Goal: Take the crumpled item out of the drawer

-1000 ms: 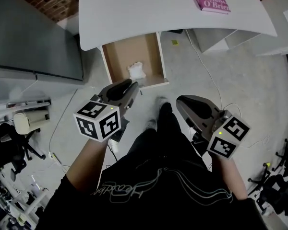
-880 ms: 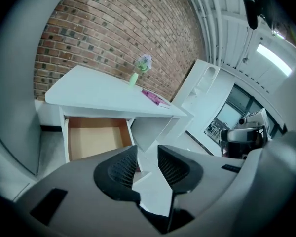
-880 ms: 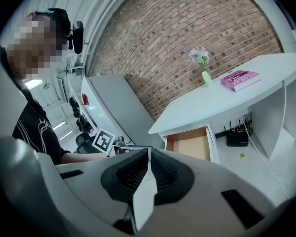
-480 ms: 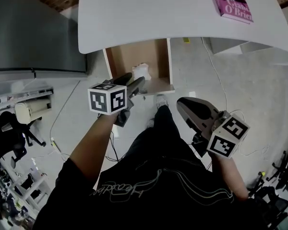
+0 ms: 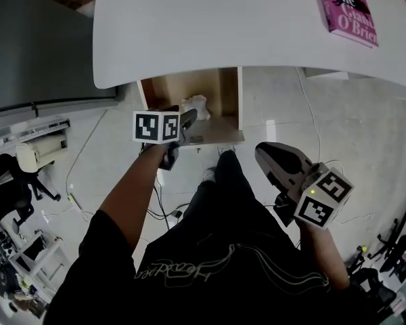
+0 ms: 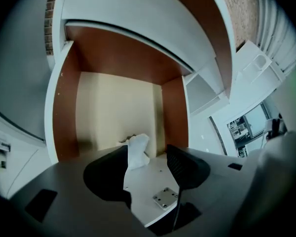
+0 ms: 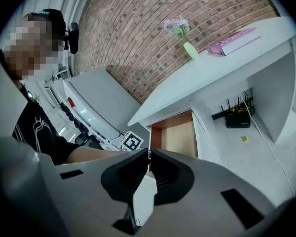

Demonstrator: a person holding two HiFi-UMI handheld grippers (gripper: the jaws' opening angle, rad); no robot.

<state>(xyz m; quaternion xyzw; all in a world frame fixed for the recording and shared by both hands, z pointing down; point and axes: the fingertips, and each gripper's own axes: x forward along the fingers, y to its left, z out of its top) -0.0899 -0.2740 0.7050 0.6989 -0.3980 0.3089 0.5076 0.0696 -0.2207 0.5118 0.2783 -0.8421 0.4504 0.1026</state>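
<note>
1. The left tongs point(image 5: 188, 117) have moved forward from in front of the person's legs. They now reach over the front edge of the drawer point(image 5: 227, 90).
2. Their jaws, nearly together a second ago, are opening and stand spread. The left gripper view shows the wad point(image 6: 137, 149) in the gap just past the tips of the tongs point(image 6: 147, 152), with neither pad pressing it.
3. The wad point(image 5: 195, 105) lies where it lay before, on the drawer floor near the front.
4. The right tongs point(image 5: 260, 153) have hardly moved and hang by the person's right thigh. In their own view the jaws point(image 7: 149, 154) are pressed together on nothing.
5. The head view has tipped forward, so the bench point(image 5: 223, 26) and the book point(image 5: 348, 9) fill more of the top.
6. The drawer's back is hidden under the bench.
7. The left jaw and the drawer point(image 6: 69, 107) front cover the wad's lower part, so whether that jaw touches it cannot be told.
8. In the head view the marker cube covers the drawer's left front corner.
</note>
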